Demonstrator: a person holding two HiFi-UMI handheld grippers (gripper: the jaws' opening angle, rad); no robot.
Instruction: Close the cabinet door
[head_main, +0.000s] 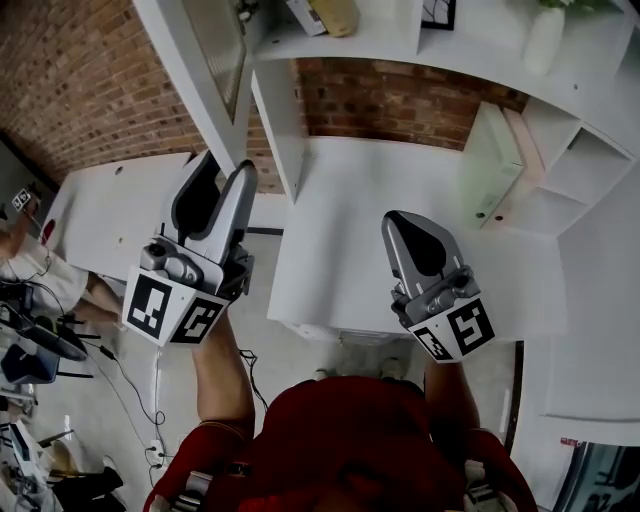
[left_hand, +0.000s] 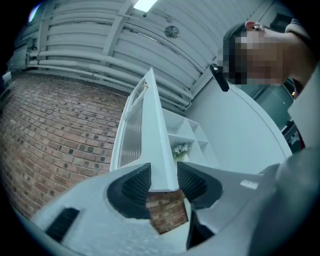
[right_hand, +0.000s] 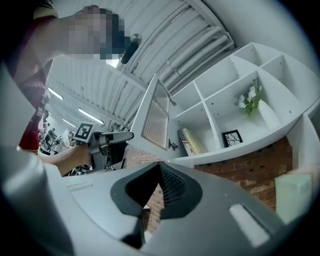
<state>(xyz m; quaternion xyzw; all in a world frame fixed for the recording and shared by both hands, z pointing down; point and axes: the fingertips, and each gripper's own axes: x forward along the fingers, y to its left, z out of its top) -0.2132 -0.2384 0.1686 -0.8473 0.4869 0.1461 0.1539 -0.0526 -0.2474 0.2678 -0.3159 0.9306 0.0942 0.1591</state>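
My left gripper (left_hand: 164, 181) pinches the lower edge of the door (left_hand: 150, 130) between its 2 pads. The door stands open, swung out from the cabinet (right_hand: 220, 107). My right gripper (right_hand: 161, 176) is pressed together and empty, apart from the door.

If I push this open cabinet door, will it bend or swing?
The cabinet door looks a thick, straight panel, so it likely will not flex. Standing open from the cabinet, it should swing rather than slide. Its ribbed insert may be fragile.
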